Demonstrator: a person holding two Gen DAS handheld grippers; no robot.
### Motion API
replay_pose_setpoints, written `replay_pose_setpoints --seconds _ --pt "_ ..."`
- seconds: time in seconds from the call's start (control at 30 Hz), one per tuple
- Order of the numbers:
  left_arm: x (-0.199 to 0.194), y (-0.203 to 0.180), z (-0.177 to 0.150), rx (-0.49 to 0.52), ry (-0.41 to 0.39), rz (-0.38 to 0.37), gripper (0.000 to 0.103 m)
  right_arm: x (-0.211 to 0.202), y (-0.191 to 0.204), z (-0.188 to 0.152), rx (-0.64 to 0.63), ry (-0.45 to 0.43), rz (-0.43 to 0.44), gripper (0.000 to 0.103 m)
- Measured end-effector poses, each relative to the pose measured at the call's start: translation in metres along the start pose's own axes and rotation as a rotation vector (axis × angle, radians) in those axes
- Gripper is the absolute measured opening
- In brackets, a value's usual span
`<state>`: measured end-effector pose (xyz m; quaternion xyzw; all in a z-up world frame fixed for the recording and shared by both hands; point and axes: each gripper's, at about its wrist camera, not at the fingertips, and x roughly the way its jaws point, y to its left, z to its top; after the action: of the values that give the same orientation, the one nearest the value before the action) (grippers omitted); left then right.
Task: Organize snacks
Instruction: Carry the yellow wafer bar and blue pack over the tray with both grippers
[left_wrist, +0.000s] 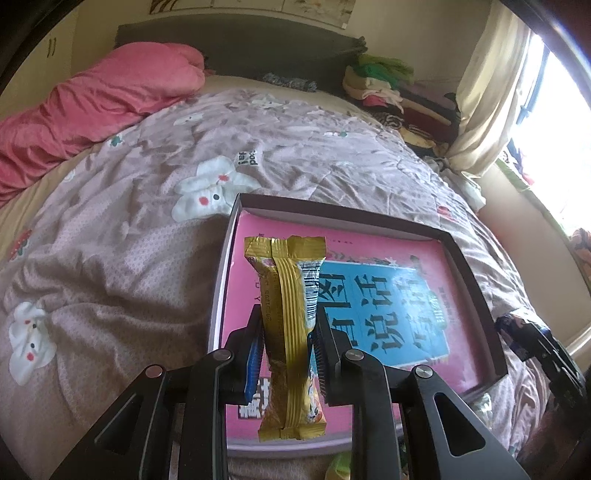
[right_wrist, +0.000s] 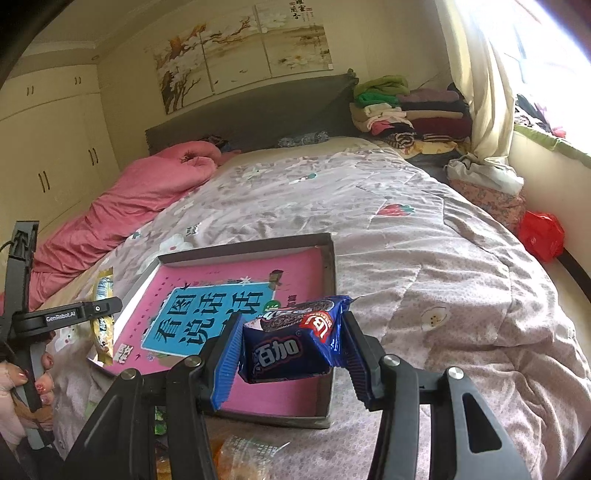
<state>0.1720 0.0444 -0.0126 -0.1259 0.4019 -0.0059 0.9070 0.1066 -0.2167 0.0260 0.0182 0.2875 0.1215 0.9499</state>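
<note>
My left gripper (left_wrist: 288, 325) is shut on a long gold snack packet (left_wrist: 290, 325), held upright above the left part of a shallow dark box (left_wrist: 476, 273) with a pink and blue printed floor. My right gripper (right_wrist: 291, 343) is shut on a blue snack packet (right_wrist: 295, 343), held above the near right part of the same box (right_wrist: 328, 402). In the right wrist view the left gripper (right_wrist: 99, 310) with the gold packet (right_wrist: 103, 325) shows at the box's left edge. In the left wrist view the right gripper's body shows at the right edge; its fingertips are hidden.
The box lies on a bed with a mauve printed quilt (left_wrist: 129, 258). A pink duvet (left_wrist: 92, 107) is at the far left. Folded clothes (right_wrist: 406, 110) are stacked by the headboard. More snack packets (right_wrist: 243, 454) lie at the near edge. A red bag (right_wrist: 541, 236) sits beside the bed.
</note>
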Motion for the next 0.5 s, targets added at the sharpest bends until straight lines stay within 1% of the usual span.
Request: replay_pose_setpoints --seconds 0.27,0.5 --pt "0.015 -0.004 -0.006 0.009 0.032 0.009 0.025 0.006 0.006 -0.002 -0.025 0.014 0.008 0.052" --pt "0.022 -0.007 -0.013 0.023 0.064 0.003 0.025 0.012 0.01 -0.005 -0.034 0.036 0.024 0.052"
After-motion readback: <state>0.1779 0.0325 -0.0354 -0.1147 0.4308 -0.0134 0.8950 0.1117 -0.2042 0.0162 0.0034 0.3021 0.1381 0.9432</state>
